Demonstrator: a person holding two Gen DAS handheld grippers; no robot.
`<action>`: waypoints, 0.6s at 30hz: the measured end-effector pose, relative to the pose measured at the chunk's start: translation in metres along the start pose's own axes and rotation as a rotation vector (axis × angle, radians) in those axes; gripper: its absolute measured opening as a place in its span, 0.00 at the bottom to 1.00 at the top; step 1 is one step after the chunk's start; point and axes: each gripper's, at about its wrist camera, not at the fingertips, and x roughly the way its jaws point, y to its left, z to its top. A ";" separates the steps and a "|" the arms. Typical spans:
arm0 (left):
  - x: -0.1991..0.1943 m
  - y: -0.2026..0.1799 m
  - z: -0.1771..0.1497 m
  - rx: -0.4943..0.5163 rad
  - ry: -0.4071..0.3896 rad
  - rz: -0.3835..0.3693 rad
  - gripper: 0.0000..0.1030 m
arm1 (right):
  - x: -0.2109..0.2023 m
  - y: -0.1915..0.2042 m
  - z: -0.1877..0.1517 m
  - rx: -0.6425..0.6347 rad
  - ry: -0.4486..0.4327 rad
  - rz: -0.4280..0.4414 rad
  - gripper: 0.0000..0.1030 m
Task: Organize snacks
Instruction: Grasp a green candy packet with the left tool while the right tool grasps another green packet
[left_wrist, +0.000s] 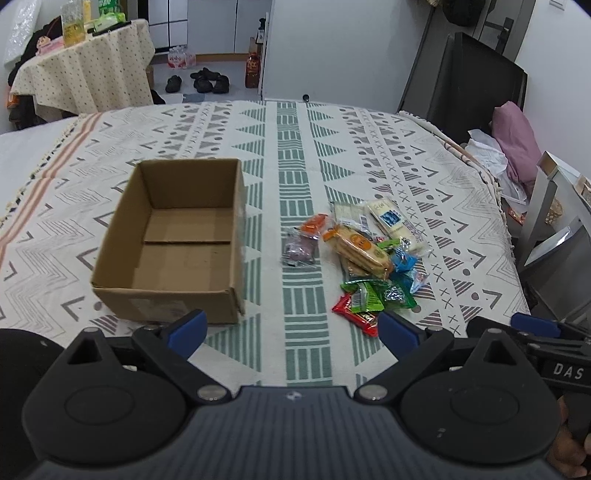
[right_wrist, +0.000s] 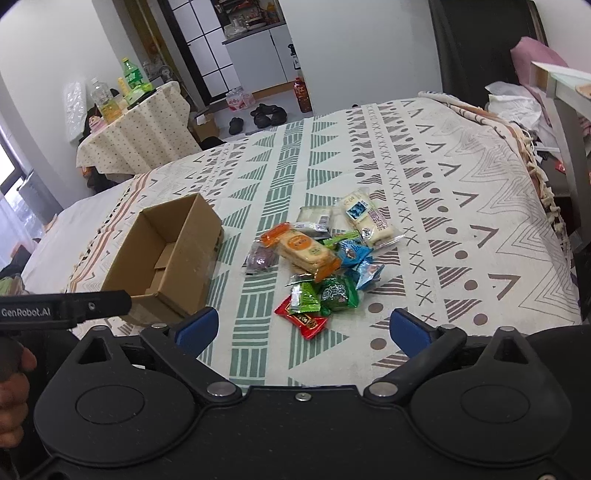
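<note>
Snacks lie in a loose pile on the patterned cloth, ahead and to the right of my left tongs. L view: jaws wide, nothing btwn them, blue pads apart over bare cloth. Cardboard box sits ahead-left of these tongs, open top, nothing inside, its near corner just beyond the left pad. Red pack is the nearest item, just beyond the right pad. Purple pack lies apart from the pile, btwn box and heap. My right tongs' body shows at the lower right edge of this view.

R view: right tongs also wide, nothing held. Red pack lies just ahead btwn the pads, closest to centre. Green packs overlap it on the far side; orange cracker pack and white-blue pack sit farther ahead. Box is ahead-left, well apart from the pile. Left tongs' arm crosses the left edge.

My call: task barely begun, box has nothing in it. Best first pick w/ the right tongs is prob. the red pack, since it's nearest and flat. Go low, pinch across its short side, avoid catching the green wrapper lying on it. Left tongs could take the lone purple pack, no neighbours to snag. Film wrappers look slippery, so close fully before lifting, then carry over the box rim, not into its wall.
</note>
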 end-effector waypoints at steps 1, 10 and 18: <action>0.004 -0.002 0.001 -0.004 0.005 -0.003 0.92 | 0.003 -0.003 0.001 0.004 0.002 0.005 0.94; 0.041 -0.014 0.004 -0.040 0.063 -0.016 0.79 | 0.032 -0.026 0.000 0.062 0.054 0.047 0.76; 0.077 -0.027 0.011 -0.057 0.114 -0.033 0.69 | 0.060 -0.045 0.004 0.155 0.088 0.073 0.64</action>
